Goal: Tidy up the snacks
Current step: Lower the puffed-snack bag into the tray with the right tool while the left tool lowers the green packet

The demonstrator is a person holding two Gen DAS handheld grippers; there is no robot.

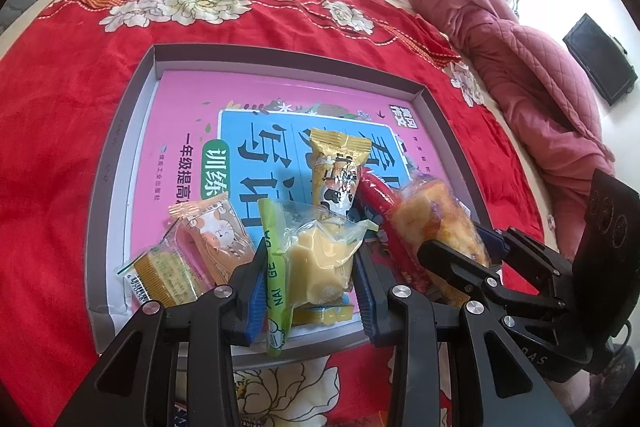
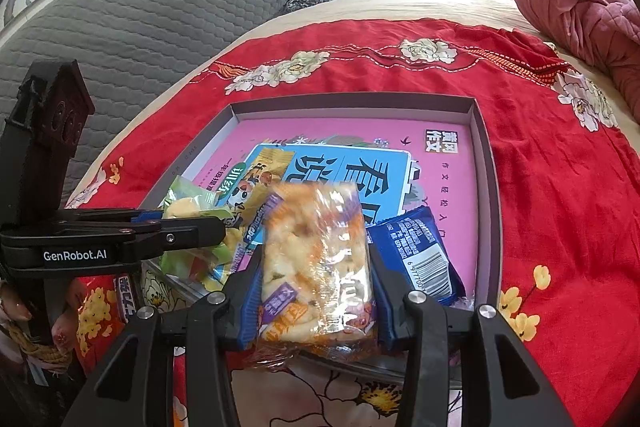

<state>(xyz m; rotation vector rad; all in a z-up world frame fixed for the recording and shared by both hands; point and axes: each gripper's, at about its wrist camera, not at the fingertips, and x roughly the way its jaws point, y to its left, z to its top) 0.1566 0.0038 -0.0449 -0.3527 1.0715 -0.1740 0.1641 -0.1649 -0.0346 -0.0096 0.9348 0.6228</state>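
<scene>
One shallow grey box lid (image 1: 132,99) lies on the red flowered blanket (image 1: 60,131), with one pink workbook (image 1: 184,95) flat inside it, and the snacks sit on that workbook toward the box's near edge. The left gripper (image 1: 310,267) has its jaws clamped on one clear packet with a green edge and a pale yellow cake (image 1: 316,259) inside, held just over the near edge of the box. The right gripper (image 2: 316,279) is clamped on one clear packet of orange-speckled pastry (image 2: 316,247), also over the box's near edge, to the right of the yellow cake. Lying in the box are one yellow cow-print packet (image 1: 336,167), one orange cat-print packet (image 1: 218,239), one small green-trimmed cracker packet (image 1: 160,271), one red stick (image 1: 380,203) and one blue barcode packet (image 2: 420,251)
</scene>
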